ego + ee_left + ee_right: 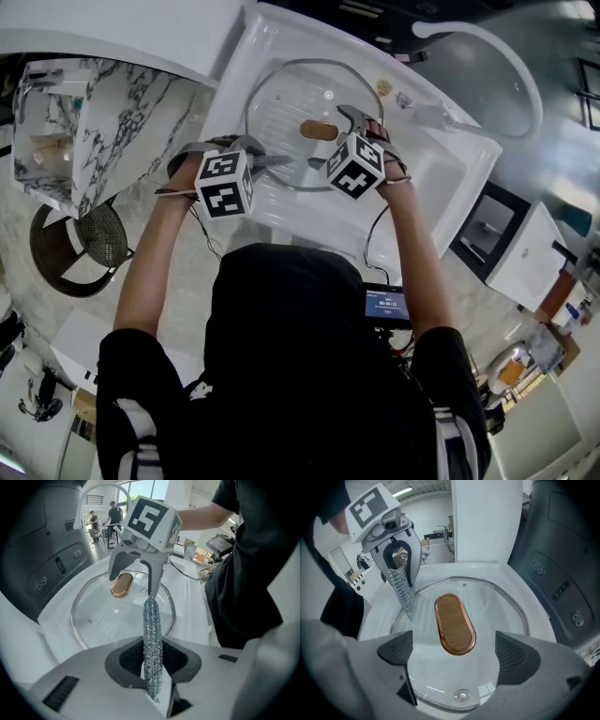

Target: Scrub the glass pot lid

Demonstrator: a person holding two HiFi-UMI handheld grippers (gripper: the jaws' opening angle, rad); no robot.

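While the glass pot lid point(281, 103) lies flat, dome up, in the white sink point(441, 159), the person leans over it with both grippers low above the glass. Its copper-rimmed wooden handle point(319, 130) is the reference here.

The left gripper point(154, 686) is just left of the handle, fingers pinched tight on a metallic mesh scrubber point(152, 630). The strip sticks out past the fingertips toward the handle, with its free end over the glass. I can't tell if the tip actually touches the lid.

The right gripper point(457, 652) is right at the handle, fingers spread wide and holding nothing. The handle sits lengthwise in the gap, one finger on each side. It looks close to the handle but doesn't seem clamped on it.

Step, as I judge it: set-up for scrubbing. The scrubber is in hand and positioned, but the lid isn't braced and no rubbing contact is evident.

Next move probably calls for two things:
- The right fingers close on the handle, or press down beside it, so the lid won't slide or spin in the slick basin.
- The left gripper lowers the scrubber onto the glass beside the handle and works outward toward the metal rim.

The mesh is floppy, so it needs firm downward pressure to bite.
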